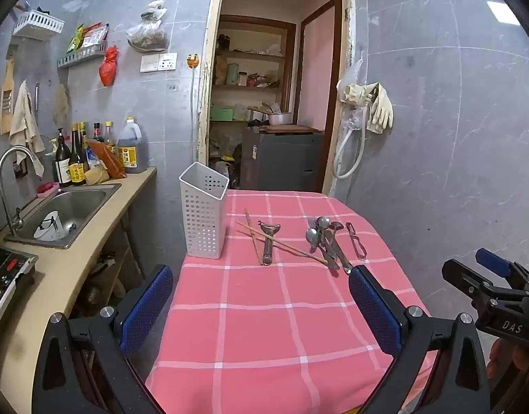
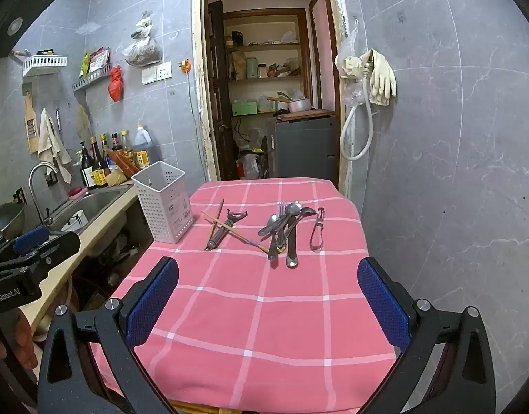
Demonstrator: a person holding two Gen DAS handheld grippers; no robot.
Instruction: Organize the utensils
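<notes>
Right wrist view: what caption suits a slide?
Open right gripper faces loose utensils and white caddy on pink checked tablecloth.

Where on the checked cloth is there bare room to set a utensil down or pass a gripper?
The near half of the pink checked tablecloth, between both open grippers and the utensils, is bare. A smaller bare strip lies behind the utensils toward the doorway. Crowded: the middle band, from the white perforated holder past chopsticks and peeler to the spoon pile.

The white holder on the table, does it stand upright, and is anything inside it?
The white holder stands upright on the pink tablecloth. Nothing sticks out above its rim; its bottom cannot be seen.
</notes>
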